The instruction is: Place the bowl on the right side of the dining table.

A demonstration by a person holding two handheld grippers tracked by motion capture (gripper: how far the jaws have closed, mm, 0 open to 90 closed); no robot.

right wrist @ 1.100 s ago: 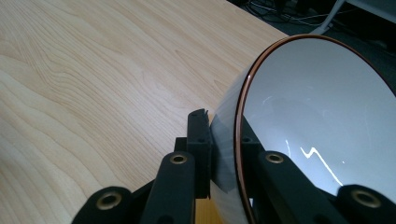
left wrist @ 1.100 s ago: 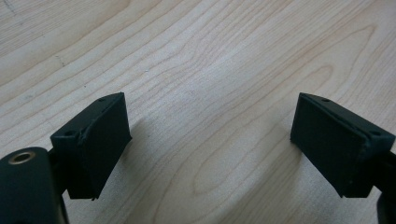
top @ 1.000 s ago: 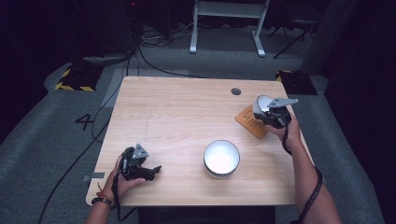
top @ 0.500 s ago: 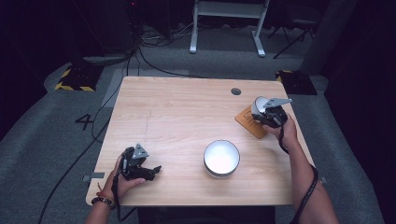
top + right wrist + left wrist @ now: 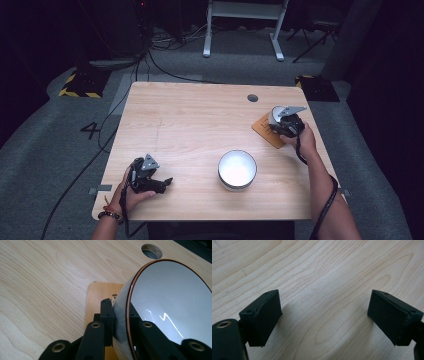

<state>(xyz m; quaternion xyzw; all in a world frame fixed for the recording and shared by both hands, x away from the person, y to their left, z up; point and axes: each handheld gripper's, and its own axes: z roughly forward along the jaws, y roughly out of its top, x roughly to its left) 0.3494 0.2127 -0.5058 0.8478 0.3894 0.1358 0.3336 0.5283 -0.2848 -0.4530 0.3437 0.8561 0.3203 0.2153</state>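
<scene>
My right gripper [image 5: 119,315] is shut on the wall of a grey-white bowl [image 5: 172,302] with a thin brown rim, one jaw inside and one outside. It holds the bowl tilted just above a small wooden board [image 5: 100,296]. From above, that right gripper [image 5: 284,124] and the bowl [image 5: 276,115] hover over the board [image 5: 264,132] near the table's right edge. My left gripper [image 5: 161,183] rests at the front left of the table. Its jaws stand wide open [image 5: 324,312] over bare wood with nothing between them.
A second white bowl [image 5: 237,169] stands upright at the front middle of the light wooden table [image 5: 190,125]. A round cable hole [image 5: 252,98] lies beyond the board. Cables and a desk frame are on the dark floor behind.
My right gripper has sunk a little toward the wooden board with the bowl still in its grip. The left hand has stayed put.
</scene>
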